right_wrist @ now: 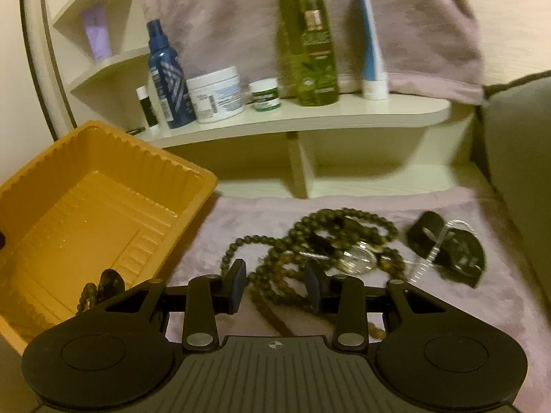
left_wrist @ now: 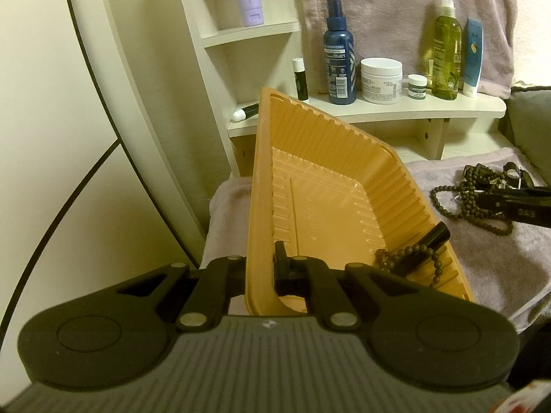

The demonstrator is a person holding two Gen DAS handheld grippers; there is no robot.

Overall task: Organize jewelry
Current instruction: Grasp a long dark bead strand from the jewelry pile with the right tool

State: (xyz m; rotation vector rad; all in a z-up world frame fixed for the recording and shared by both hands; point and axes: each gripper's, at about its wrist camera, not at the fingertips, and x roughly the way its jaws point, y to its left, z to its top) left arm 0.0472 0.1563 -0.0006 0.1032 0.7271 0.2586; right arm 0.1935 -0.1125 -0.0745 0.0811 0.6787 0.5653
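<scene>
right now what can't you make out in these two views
- Right wrist view: the jewelry pile on the towel is motion-blurred; separate strands cannot be counted.
- Right wrist view: the right hand-held gripper body covers the beads nearest it.
- Left wrist view: the tray wall hides one finger of the left hand-held gripper.
- Both views: bottle labels too small to read.

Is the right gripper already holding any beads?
No, the right gripper is open, hovering empty above the bead necklaces on the towel.

One orange tray (left_wrist: pixel 344 186) — three bottles (left_wrist: pixel 339 58), two jars (left_wrist: pixel 381 81), perhaps three tubes (left_wrist: pixel 472 58).
</scene>
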